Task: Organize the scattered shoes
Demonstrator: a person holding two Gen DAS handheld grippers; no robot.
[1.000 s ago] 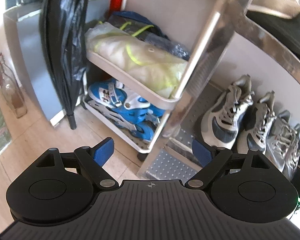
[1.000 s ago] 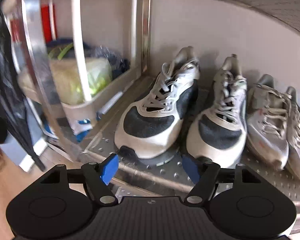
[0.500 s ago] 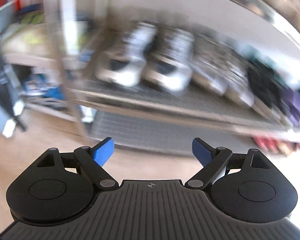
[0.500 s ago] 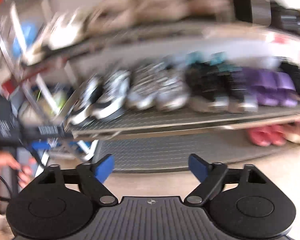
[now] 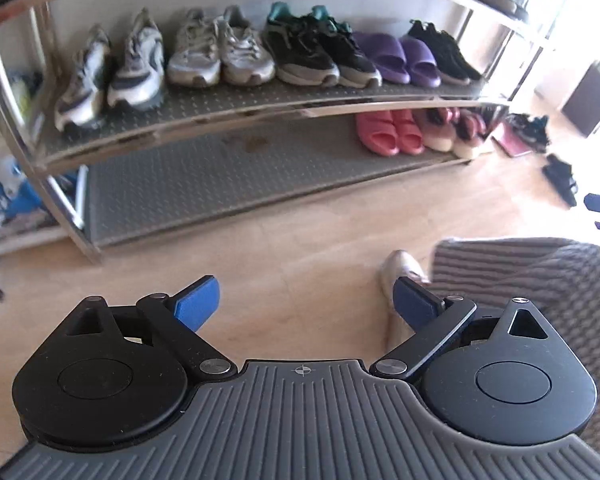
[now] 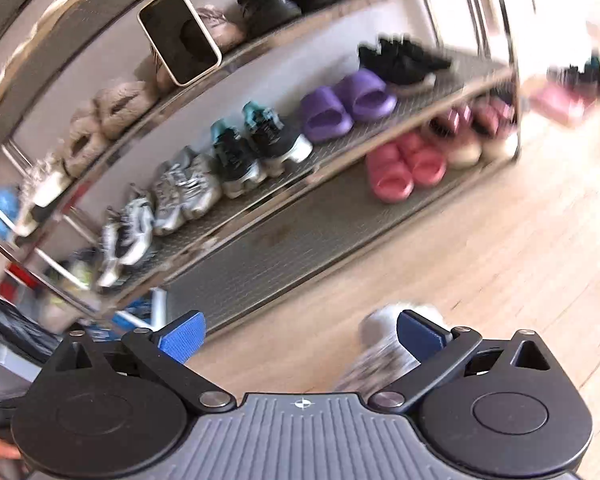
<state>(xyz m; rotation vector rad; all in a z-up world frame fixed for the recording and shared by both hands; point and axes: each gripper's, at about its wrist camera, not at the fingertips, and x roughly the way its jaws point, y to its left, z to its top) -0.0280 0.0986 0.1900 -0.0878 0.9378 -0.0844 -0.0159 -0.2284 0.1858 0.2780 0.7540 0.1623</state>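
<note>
A metal shoe rack [image 5: 260,110] holds rows of shoes: white-and-navy trainers [image 5: 112,72], silver trainers [image 5: 220,52], black trainers [image 5: 316,48], purple slides [image 5: 396,56] and, on the bottom shelf, pink slides [image 5: 388,132]. Loose dark shoes [image 5: 560,176] lie on the floor at the far right. My left gripper [image 5: 304,300] hangs open above the floor, holding nothing. My right gripper [image 6: 300,334] is open too, also holding nothing. The same rack [image 6: 260,216] looks tilted and blurred in the right wrist view.
A person's light shoe [image 5: 400,272] and striped trouser leg [image 5: 532,272] stand just beside the left gripper's right finger. A phone [image 6: 180,36] leans on the upper shelf. A cart with blue skates [image 5: 0,200] sits at the rack's left end. Wooden floor [image 5: 300,240] lies before the rack.
Both grippers pulled back from the rack's left end and swung right; the whole rack and the floor now show. Both stayed open.
</note>
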